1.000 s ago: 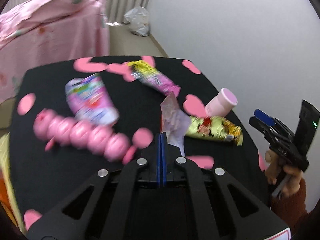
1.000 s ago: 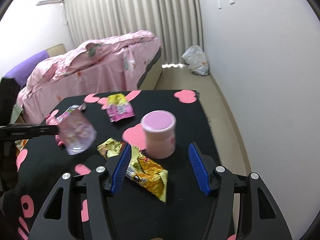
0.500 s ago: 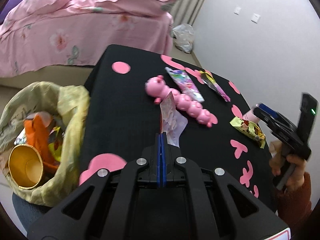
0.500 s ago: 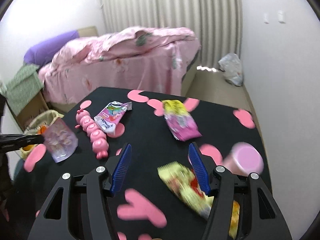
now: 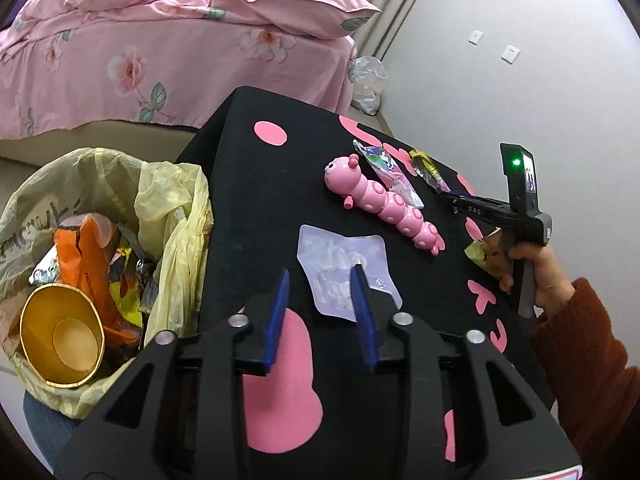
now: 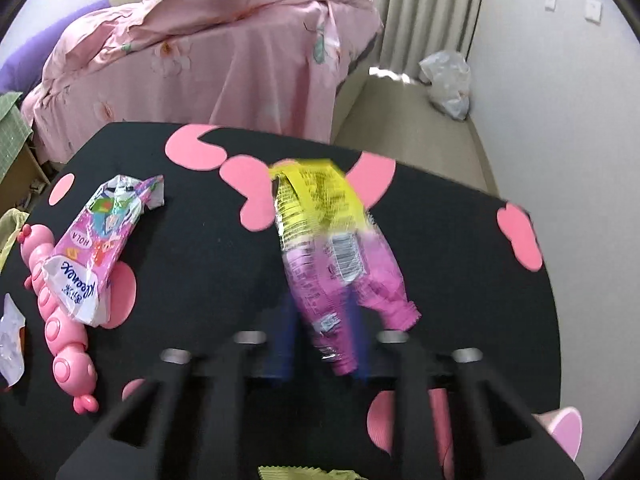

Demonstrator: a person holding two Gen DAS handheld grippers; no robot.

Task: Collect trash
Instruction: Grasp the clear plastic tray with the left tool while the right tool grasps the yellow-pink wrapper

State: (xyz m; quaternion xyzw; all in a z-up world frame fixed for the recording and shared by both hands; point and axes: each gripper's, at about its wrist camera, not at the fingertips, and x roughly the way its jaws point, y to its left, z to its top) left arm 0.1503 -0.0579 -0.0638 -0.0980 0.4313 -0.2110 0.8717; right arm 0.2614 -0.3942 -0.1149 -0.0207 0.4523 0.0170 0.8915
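Trash pickup at the black desk (image 5: 248, 184), mid-grab

Left hand-held gripper (image 5: 320, 280) is opening, pale clear wrapper (image 5: 340, 256) loose on the desk beyond its tips. Right hand-held gripper (image 6: 320, 320), blurry, looks to be closing around the yellow-and-pink snack bag (image 6: 320, 248). Yellow trash bag (image 5: 168, 208) sits beside the desk's left edge; pink bed (image 5: 160, 40) behind.

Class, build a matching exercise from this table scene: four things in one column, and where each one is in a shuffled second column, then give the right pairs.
1. gold cup
2. clear wrapper
3. yellow-and-purple packet
4. pink caterpillar toy

A. lying on the table, no gripper around it
B. between the closing right gripper's fingers
C. inside the yellow trash bag
D. beyond the opening left gripper's fingers

Pairs: 1-C, 2-D, 3-B, 4-A
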